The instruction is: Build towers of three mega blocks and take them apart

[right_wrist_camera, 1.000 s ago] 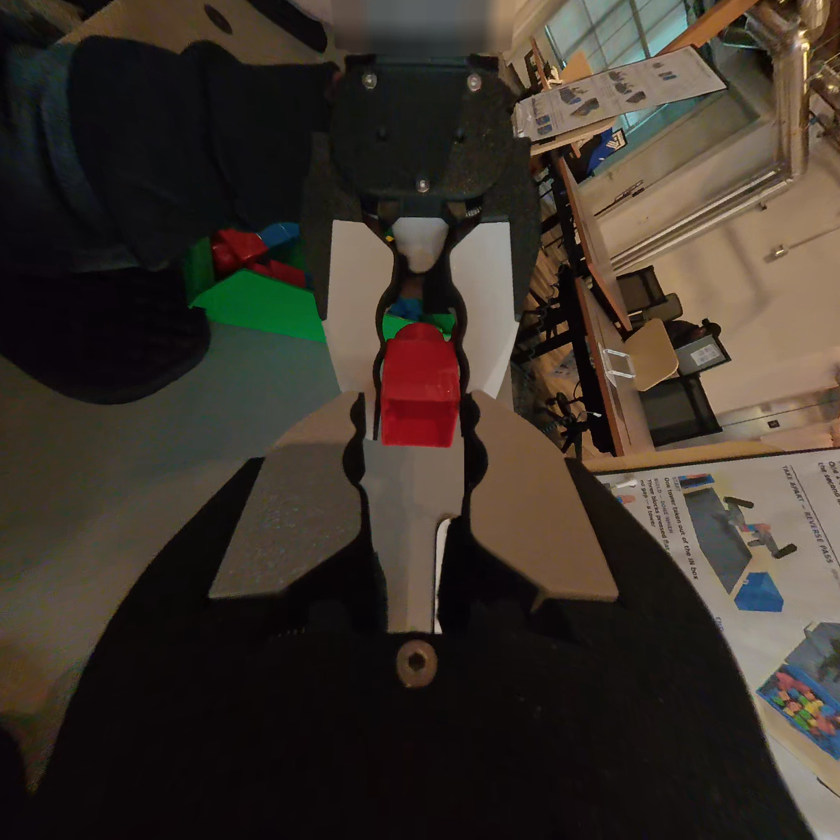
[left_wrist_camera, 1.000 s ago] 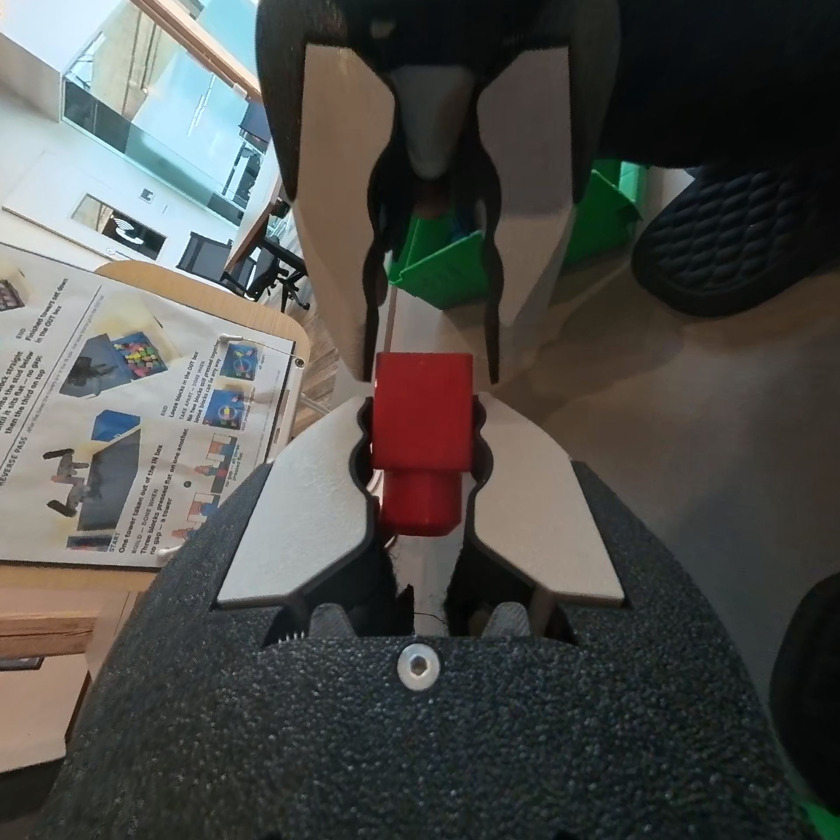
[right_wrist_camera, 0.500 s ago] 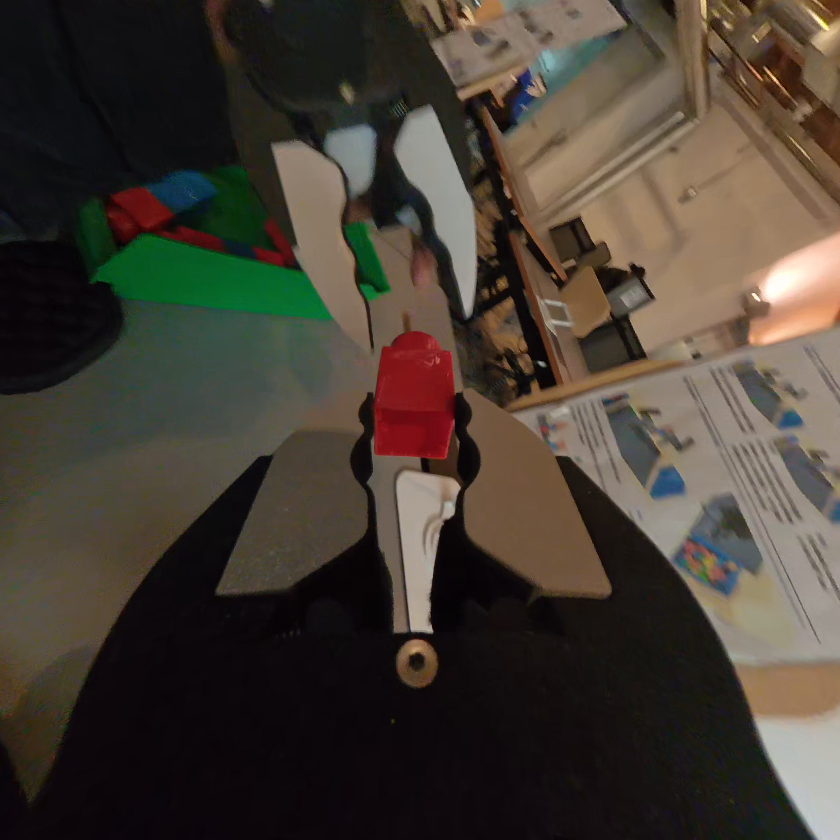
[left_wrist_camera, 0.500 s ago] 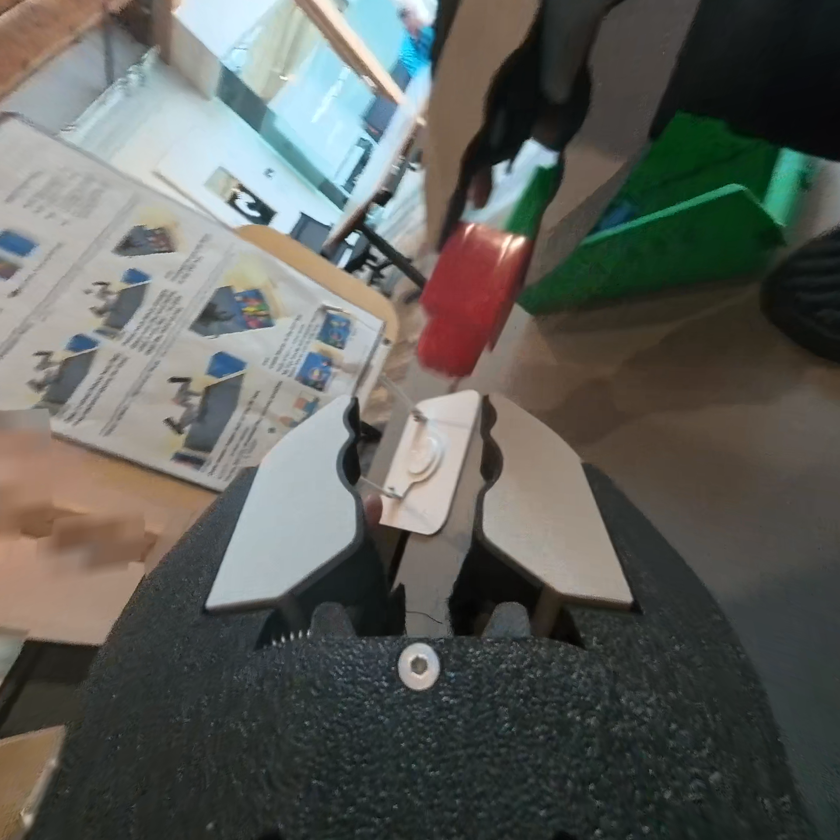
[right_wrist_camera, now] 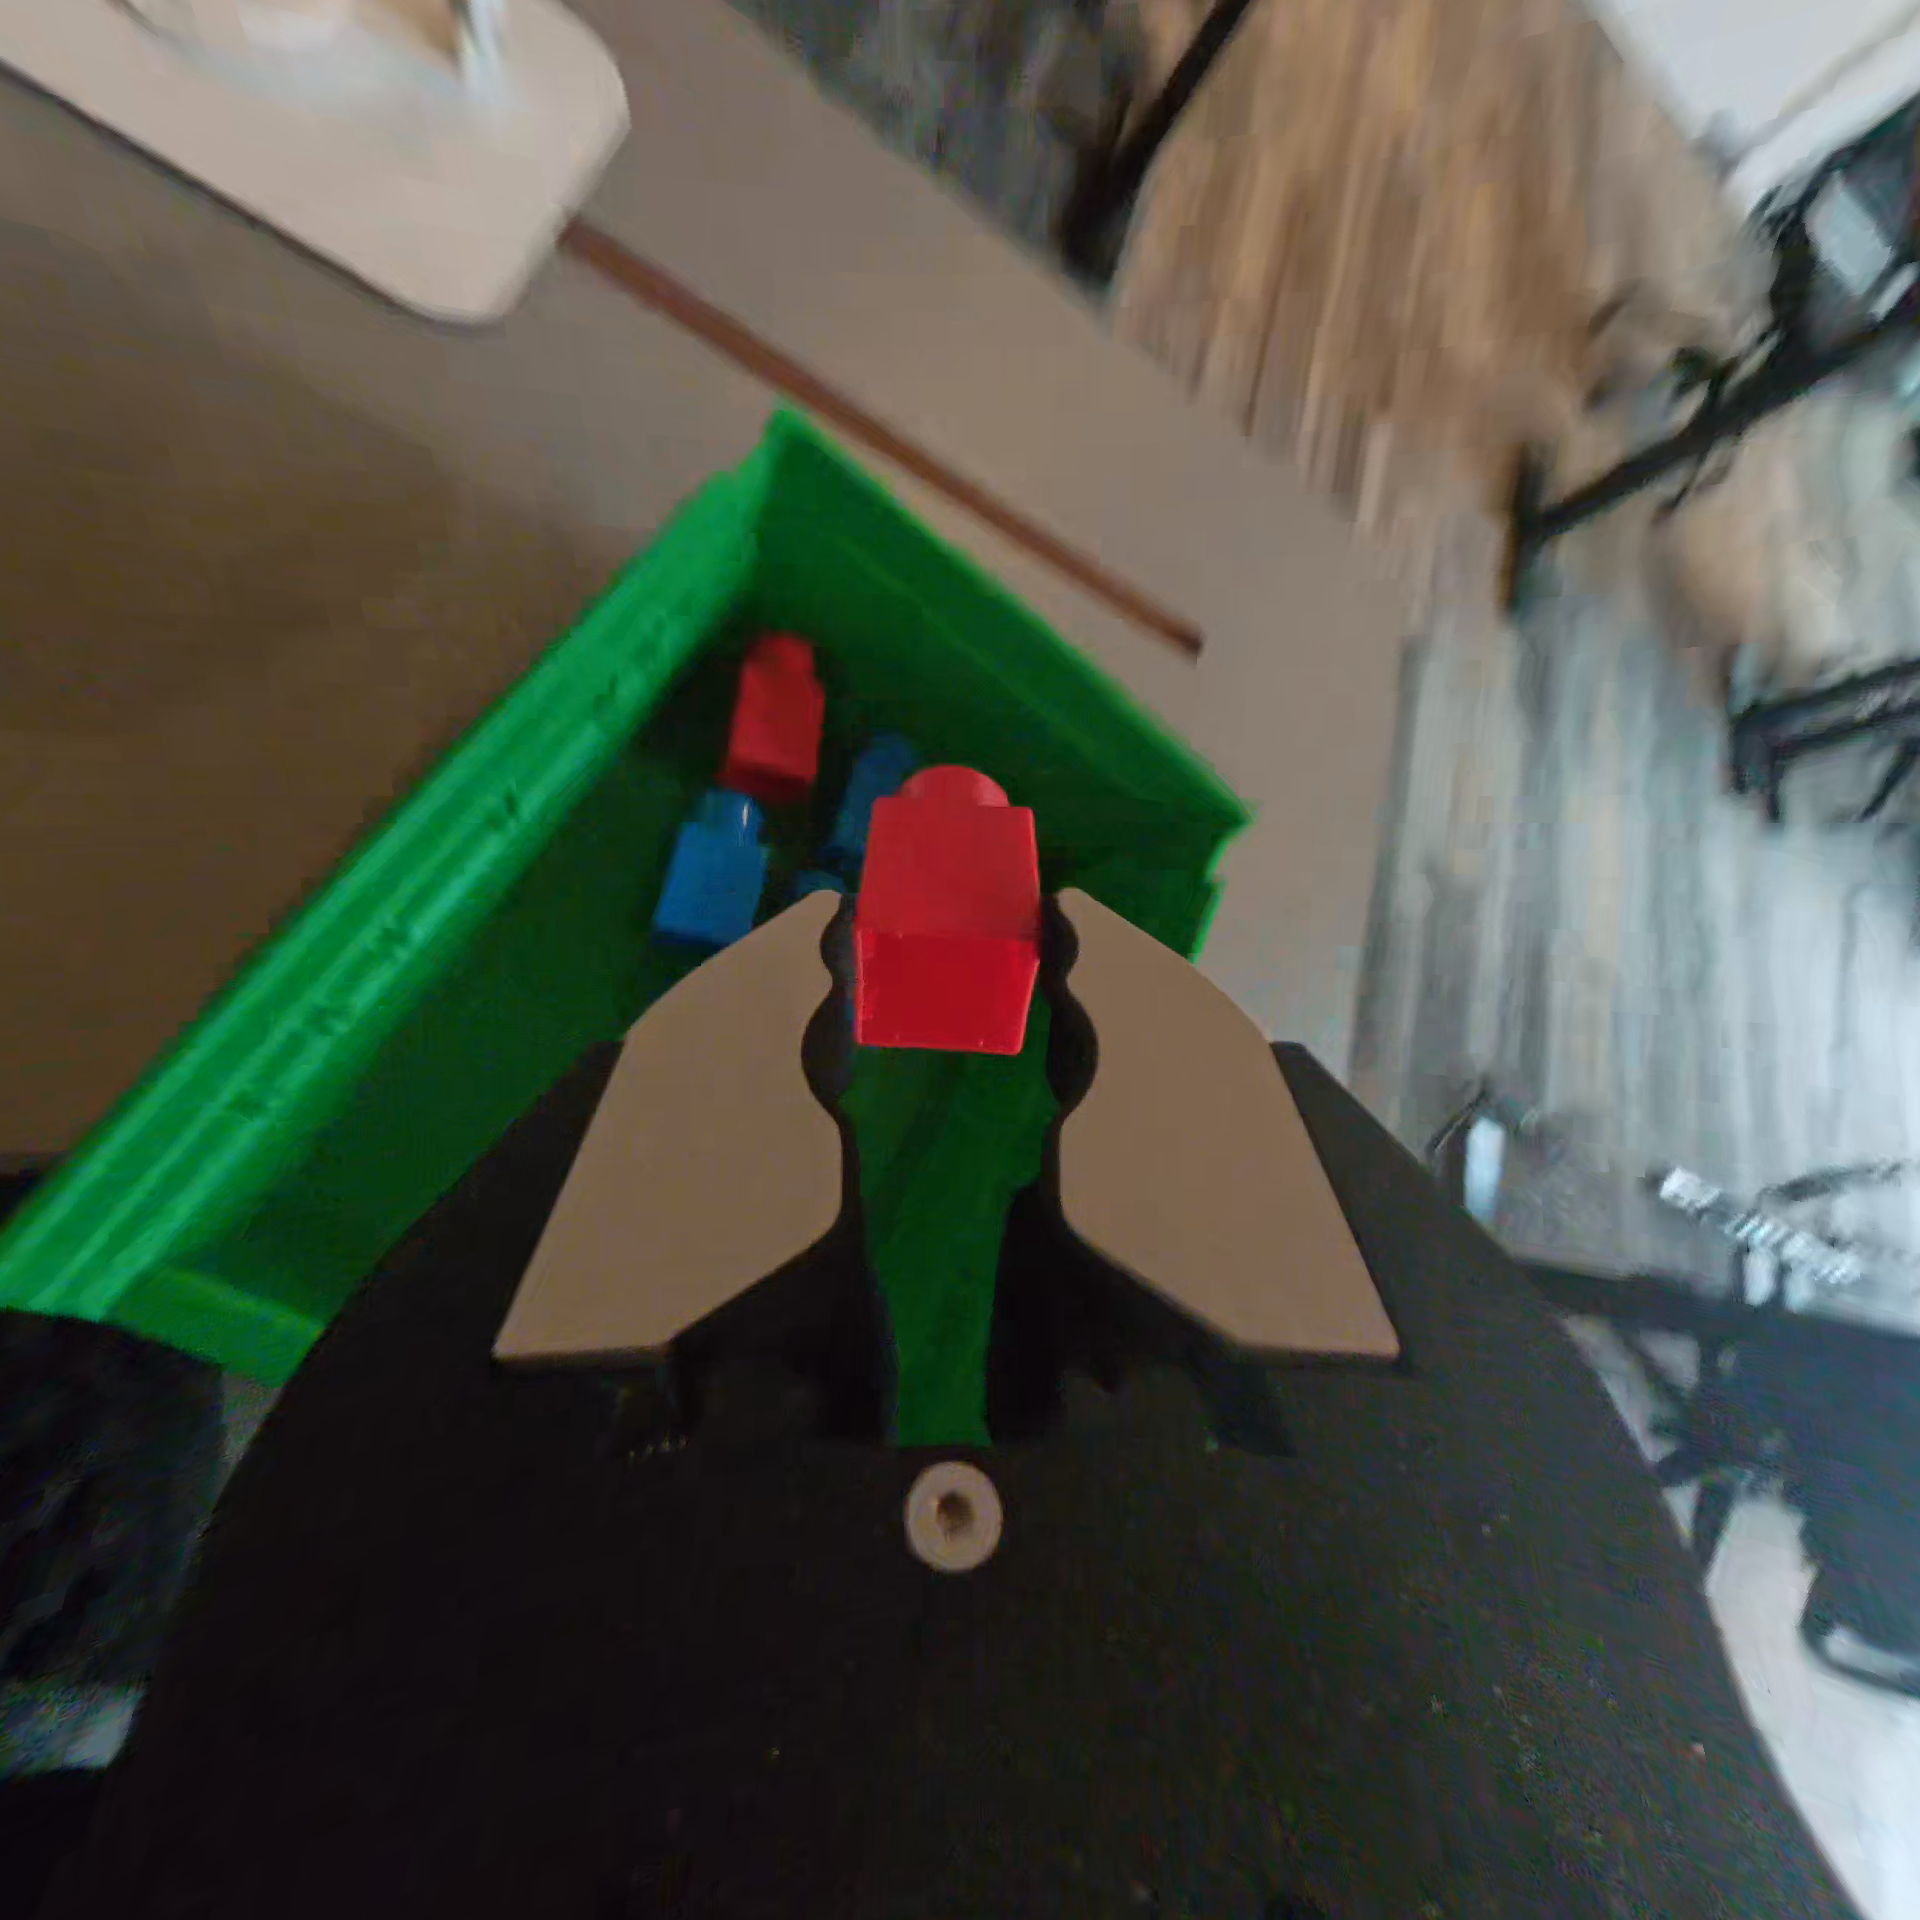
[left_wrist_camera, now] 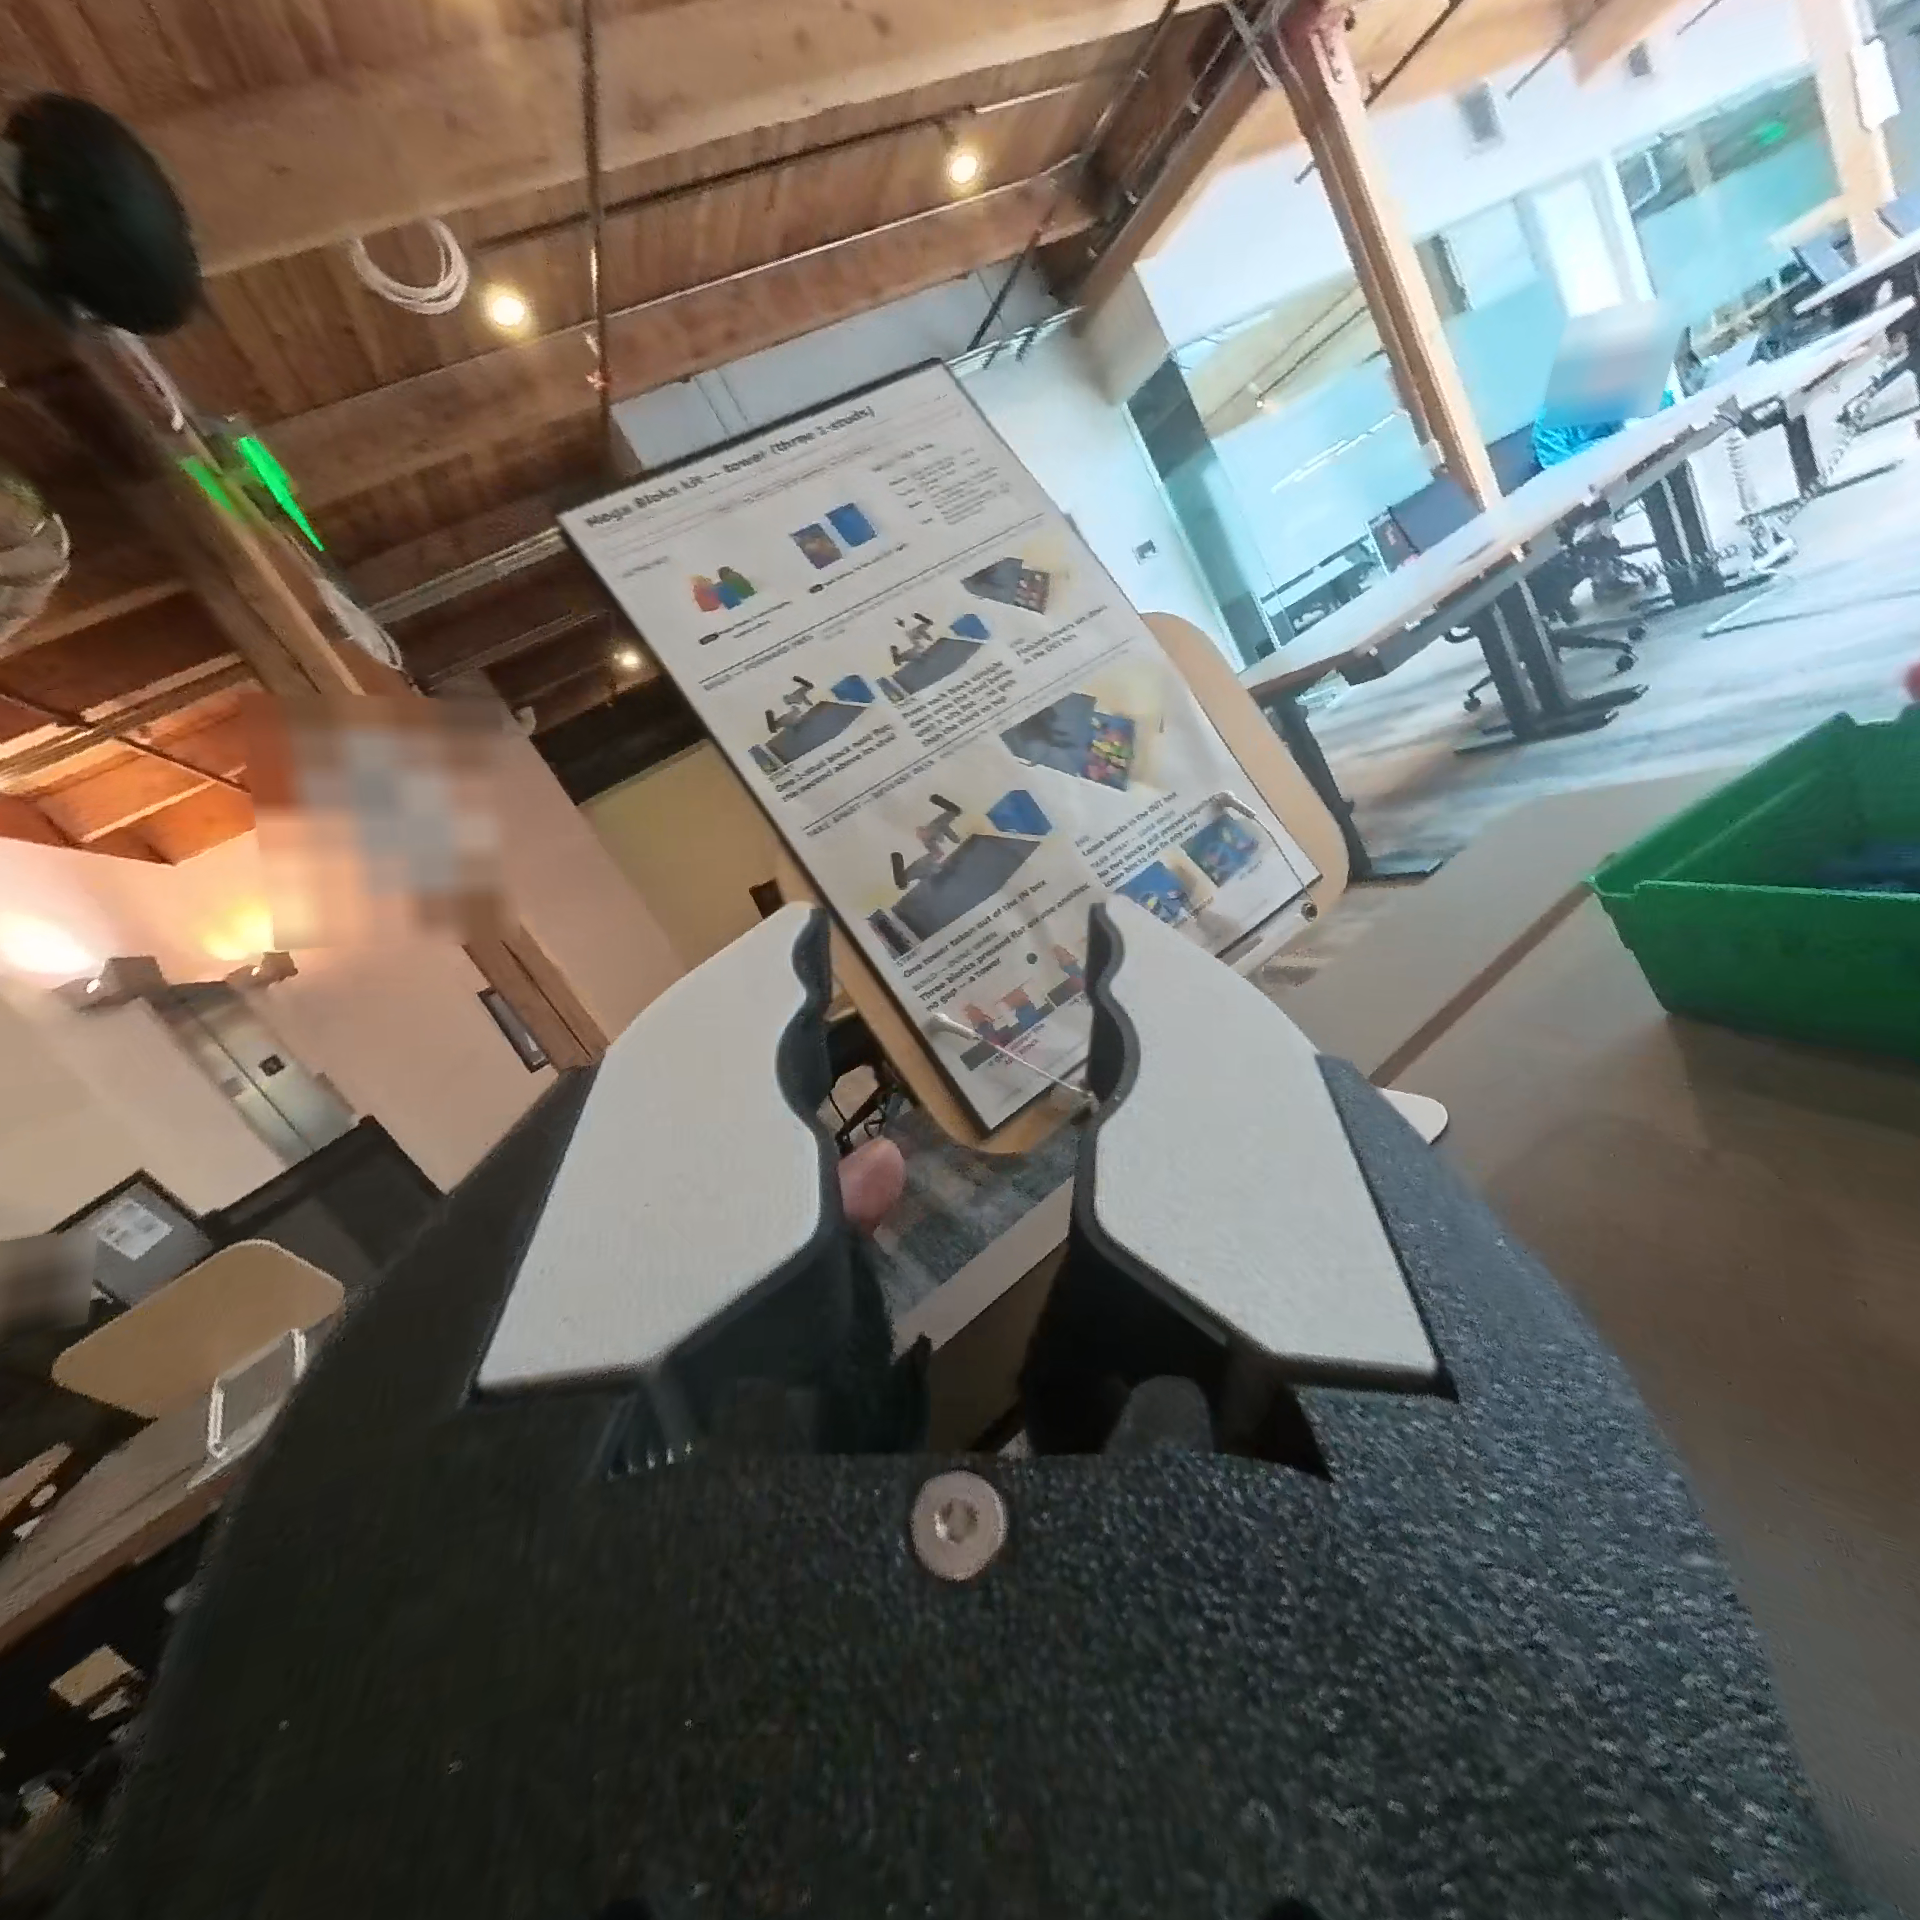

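Note:
My right gripper (right_wrist_camera: 945,935) is shut on a red mega block (right_wrist_camera: 943,925) and holds it over a green bin (right_wrist_camera: 436,935). In the bin lie another red block (right_wrist_camera: 774,717) and blue blocks (right_wrist_camera: 712,868). My left gripper (left_wrist_camera: 956,935) is open and empty, raised and pointing at an instruction poster (left_wrist_camera: 935,727). A corner of the green bin (left_wrist_camera: 1766,925) shows at the right of the left wrist view.
The brown table top (left_wrist_camera: 1662,1195) lies under both grippers. A white stand base (right_wrist_camera: 343,156) sits on the table beyond the bin. Past the table edge (right_wrist_camera: 883,436) are floor, desks (left_wrist_camera: 1507,551) and chairs. Tip to tip, the grippers are about 50 cm apart.
My left gripper let go of the red block and swung up and away toward the poster. My right gripper kept the block and carried it over the green bin.

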The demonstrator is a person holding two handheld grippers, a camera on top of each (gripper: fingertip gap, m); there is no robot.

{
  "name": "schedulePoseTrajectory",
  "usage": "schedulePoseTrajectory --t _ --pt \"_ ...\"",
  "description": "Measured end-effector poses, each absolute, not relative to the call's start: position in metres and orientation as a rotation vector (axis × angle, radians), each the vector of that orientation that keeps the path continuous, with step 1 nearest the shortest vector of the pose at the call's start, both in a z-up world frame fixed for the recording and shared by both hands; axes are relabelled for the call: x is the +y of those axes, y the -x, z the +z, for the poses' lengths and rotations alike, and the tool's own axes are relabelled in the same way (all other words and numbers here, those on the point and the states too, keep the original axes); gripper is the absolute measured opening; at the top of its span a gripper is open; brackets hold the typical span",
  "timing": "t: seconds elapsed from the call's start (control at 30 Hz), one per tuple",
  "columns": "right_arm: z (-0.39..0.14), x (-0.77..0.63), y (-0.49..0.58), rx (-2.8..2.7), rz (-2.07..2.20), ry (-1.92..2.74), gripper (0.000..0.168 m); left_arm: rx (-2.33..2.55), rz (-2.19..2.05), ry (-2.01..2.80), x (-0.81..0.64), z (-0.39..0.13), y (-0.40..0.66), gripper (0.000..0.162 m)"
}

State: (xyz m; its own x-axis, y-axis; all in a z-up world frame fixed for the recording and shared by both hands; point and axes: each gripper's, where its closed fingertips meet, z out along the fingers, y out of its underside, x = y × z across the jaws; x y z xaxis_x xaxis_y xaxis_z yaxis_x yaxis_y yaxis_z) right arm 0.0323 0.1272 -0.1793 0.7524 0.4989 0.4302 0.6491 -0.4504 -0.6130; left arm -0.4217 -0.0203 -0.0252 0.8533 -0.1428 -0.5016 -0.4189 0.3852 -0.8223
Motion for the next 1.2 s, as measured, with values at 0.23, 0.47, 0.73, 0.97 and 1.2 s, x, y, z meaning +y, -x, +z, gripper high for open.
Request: schedulePoseTrajectory --t 0.23,0.47,0.73,0.97,1.2 --pt "-0.266 0.145 -0.079 -0.702 -0.165 2.513 0.034 0.47 0.187 1.198 -0.022 -0.023 0.441 0.046" --pt "-0.3 0.167 -0.083 -0.697 -0.213 2.57 0.034 0.465 0.201 1.226 -0.016 -0.032 0.443 0.046" --pt "-0.319 0.173 -0.089 -0.63 -0.23 2.638 0.034 0.493 0.227 1.237 -0.012 -0.037 0.437 0.046" --pt "-0.329 0.163 -0.093 -0.613 -0.216 2.724 0.034 0.509 0.236 1.235 -0.012 -0.039 0.433 0.046" --pt "-0.33 0.159 -0.096 -0.583 -0.205 2.76 0.037 0.502 0.245 1.245 -0.013 -0.04 0.436 0.045"
